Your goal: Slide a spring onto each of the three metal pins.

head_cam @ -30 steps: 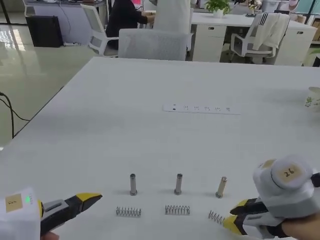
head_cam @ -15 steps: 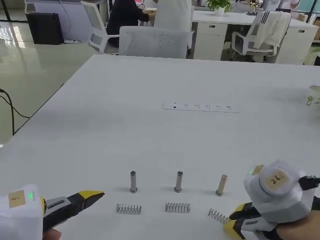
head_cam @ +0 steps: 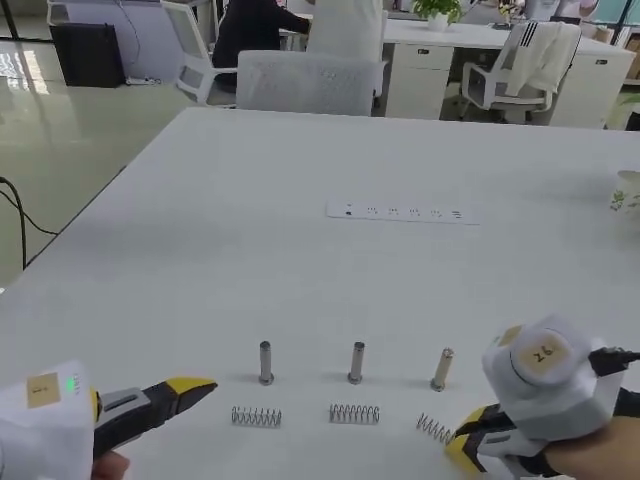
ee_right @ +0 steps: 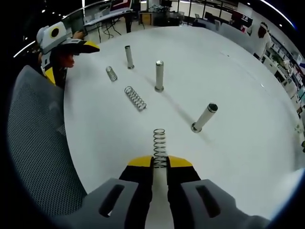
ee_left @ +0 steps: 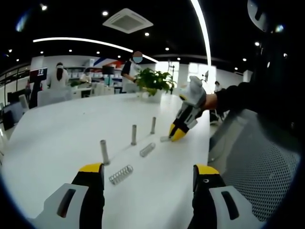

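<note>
Grippers come in at the near edge of the white table [head_cam: 300,280], one from each side. The right gripper [ee_right: 160,162] has its yellow-tipped jaws pinched together on the near end of the right spring [ee_right: 159,140], which lies flat on the table and runs straight out from the jaws. The left gripper [ee_left: 147,169] is low over the table at the left with its jaws spread wide apart and nothing between them. It is well clear of the springs and pins.

Just beyond the jaw tips, the left spring [head_cam: 256,416] and the middle spring [head_cam: 354,413] lie on their sides in a row, each apart from the others. The right spring sits at an angle to them.

Behind the springs three metal pins stand in a line: the left pin [head_cam: 265,362], the middle pin [head_cam: 356,362] and the right pin [head_cam: 442,369]. Each pin is bare, with a spring lying just in front of it.

Farther back on the table lies a white power strip [head_cam: 402,213]. Past the far edge stand office chairs [head_cam: 305,85] and desks [head_cam: 450,45].
</note>
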Available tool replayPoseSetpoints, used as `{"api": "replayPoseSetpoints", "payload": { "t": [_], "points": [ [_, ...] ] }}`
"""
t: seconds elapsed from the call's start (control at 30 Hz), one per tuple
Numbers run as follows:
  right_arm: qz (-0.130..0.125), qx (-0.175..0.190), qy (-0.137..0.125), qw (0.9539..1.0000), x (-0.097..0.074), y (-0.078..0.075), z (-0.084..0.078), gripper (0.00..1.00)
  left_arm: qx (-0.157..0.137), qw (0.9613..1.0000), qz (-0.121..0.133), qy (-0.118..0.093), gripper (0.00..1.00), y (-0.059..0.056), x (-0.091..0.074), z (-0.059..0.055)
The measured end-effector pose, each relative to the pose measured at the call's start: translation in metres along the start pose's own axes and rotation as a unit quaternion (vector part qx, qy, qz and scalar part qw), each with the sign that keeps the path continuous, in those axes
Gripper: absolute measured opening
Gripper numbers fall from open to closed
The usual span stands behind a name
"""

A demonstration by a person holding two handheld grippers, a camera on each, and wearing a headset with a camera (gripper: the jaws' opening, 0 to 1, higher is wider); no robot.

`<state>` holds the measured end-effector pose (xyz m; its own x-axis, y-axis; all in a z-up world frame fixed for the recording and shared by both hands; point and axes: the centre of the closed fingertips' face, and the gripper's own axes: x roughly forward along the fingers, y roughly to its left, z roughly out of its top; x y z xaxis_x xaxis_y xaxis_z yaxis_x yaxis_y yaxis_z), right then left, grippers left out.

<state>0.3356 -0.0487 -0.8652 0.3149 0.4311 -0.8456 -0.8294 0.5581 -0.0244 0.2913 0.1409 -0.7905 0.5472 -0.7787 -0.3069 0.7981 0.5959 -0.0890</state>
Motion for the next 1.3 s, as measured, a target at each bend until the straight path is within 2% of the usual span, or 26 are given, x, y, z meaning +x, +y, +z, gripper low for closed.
{"api": "replayPoseSetpoints", "payload": {
  "t": [0.1, 0.23, 0.33, 0.7, 0.93, 1.3],
  "points": [
    [0.001, 0.001, 0.001, 1.0, -0.002, 0.001, 0.001, 0.08, 0.002, 1.0, -0.006, 0.001, 0.71, -0.002, 0.002, 0.0],
    [0.003, 0.014, -0.026, 0.9996, -0.01, 0.002, 0.016, 0.07, 0.002, 0.9999, -0.014, 0.004, 0.68, -0.004, 0.004, -0.001],
    [0.009, 0.008, -0.031, 0.9994, -0.012, 0.006, 0.02, 0.07, 0.002, 0.9997, -0.022, 0.008, 0.67, -0.006, 0.007, -0.003],
    [0.041, -0.047, -0.036, 0.9974, -0.016, 0.028, 0.041, 0.08, 0.011, 0.9986, -0.05, 0.011, 0.6, -0.012, 0.019, 0.005],
    [0.061, -0.077, -0.032, 0.9946, -0.014, 0.037, 0.05, 0.08, 0.025, 0.9969, -0.07, 0.023, 0.56, -0.017, 0.028, 0.003],
    [0.09, -0.141, -0.029, 0.9855, -0.016, 0.058, 0.07, 0.08, 0.042, 0.9937, -0.1, 0.029, 0.48, -0.027, 0.045, 0.007]
  ]
}}
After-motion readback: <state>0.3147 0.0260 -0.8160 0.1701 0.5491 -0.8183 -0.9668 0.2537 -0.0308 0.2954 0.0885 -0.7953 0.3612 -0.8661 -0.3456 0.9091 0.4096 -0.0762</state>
